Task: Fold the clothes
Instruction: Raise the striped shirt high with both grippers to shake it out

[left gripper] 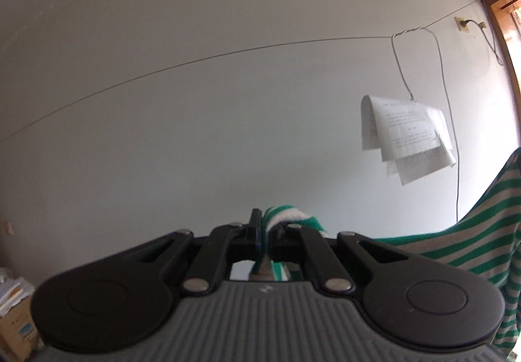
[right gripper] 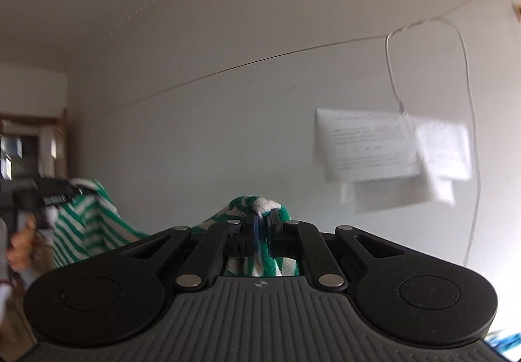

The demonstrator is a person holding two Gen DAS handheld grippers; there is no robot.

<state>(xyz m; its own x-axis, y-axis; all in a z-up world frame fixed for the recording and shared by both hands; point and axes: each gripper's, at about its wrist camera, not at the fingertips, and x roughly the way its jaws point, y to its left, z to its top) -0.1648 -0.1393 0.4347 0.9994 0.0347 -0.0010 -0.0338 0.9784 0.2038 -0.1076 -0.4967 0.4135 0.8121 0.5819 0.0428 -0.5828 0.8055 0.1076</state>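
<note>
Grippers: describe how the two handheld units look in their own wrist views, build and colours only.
Both match. The left gripper and right gripper each have a grey ribbed body with a small round emblem at its front edge, two glossy black rounded side housings bearing circular recesses, and black linkage bars joined by silver pivot pins. Slim black fingers carry a blue edge. No cables show.

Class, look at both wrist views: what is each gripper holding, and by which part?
Both hold the green-striped garment: the left gripper and the right gripper each pinch a bunched bit of its fabric; which part cannot be told.

Papers [left gripper: 407, 137] on wire [left gripper: 195, 62], perhaps clipped
</note>
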